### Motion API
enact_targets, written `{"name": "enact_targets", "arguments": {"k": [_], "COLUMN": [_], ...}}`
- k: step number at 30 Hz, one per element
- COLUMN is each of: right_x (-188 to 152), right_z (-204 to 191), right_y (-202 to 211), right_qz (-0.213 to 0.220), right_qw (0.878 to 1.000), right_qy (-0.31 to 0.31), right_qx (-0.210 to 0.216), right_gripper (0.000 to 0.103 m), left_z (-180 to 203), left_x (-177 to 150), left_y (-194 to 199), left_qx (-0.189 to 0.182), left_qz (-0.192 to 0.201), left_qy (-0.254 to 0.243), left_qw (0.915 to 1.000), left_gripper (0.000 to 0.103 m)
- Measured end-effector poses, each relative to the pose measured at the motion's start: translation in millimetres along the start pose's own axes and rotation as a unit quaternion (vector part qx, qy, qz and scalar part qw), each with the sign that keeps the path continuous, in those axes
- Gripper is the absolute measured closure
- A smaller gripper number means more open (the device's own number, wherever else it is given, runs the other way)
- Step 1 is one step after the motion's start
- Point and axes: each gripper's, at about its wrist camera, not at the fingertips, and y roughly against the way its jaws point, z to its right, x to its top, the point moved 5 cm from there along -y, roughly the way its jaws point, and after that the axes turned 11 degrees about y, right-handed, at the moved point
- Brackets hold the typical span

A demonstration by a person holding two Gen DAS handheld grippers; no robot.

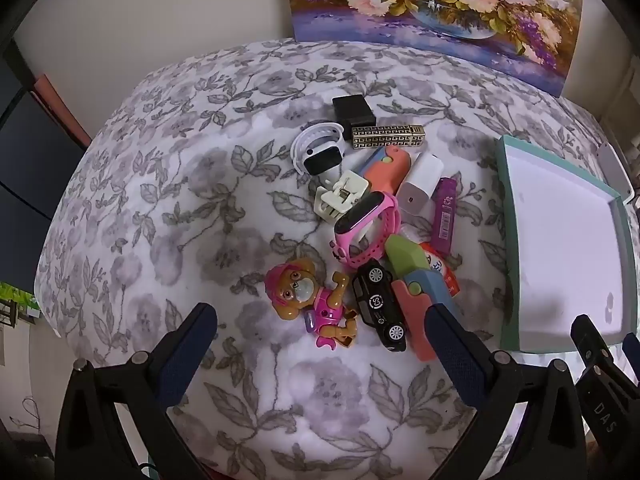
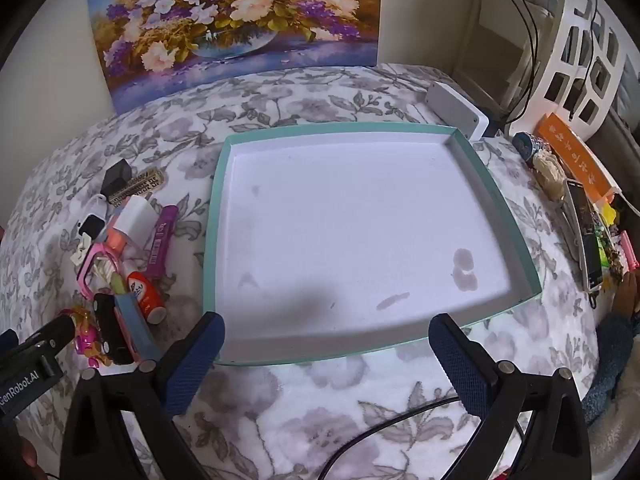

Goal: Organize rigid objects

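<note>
Start of sort: teal tray (image 2: 496, 204) holds nothing, toy pile (image 1: 372, 240) just left of it. Left hand-held gripper (image 1: 320, 320) and right hand-held gripper (image 2: 326, 332) both apart, holding nothing. Next: left closes on pup figure (image 1: 308, 300).

Toy pile (image 1: 372, 240) on desk (image 1: 180, 200), left of tray (image 2: 492, 184); painting (image 2: 240, 20) behind; phone (image 2: 586, 236) right of tray.

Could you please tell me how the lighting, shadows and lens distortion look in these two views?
Left wrist view: strong fisheye bulge curves the floral cloth; light is soft and even, with a faint shadow on the tray floor near its front corner. Right wrist view: the tray edges bow outward; a dark soft shadow lies on its floor near the front rim; corners vignette black.
</note>
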Motion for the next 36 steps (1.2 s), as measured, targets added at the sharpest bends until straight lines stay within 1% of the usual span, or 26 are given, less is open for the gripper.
{"name": "enact_targets", "arguments": {"k": [9,16,17,25,36], "right_x": [1,5,3,4,6], "right_z": [-2,-9,-5,-7,-10], "right_y": [2,5,6,7,9], "right_qz": [0.009,0.019,0.02,0.029,0.034], "right_qw": [1.0,1.0,1.0,0.999,0.999], "right_qy": [-0.001,0.001,0.0,0.002,0.002], "right_qx": [0.007,0.017,0.022,0.034,0.038], "right_gripper": [0.0,0.0,0.0,0.0,0.0], "left_z": [0,1,1,3,2], "left_x": [0,0,0,1,0], "left_y": [0,0,0,-3,2], "left_qx": [-0.001,-0.002,-0.002,-0.007,-0.013], "left_qz": [0.002,0.002,0.002,0.0,0.001], "left_qy": [0.001,0.0,0.001,0.0,0.004], "left_qw": [1.0,1.0,1.0,1.0,0.9999], "left_gripper": [0.0,0.0,0.0,0.0,0.0]}}
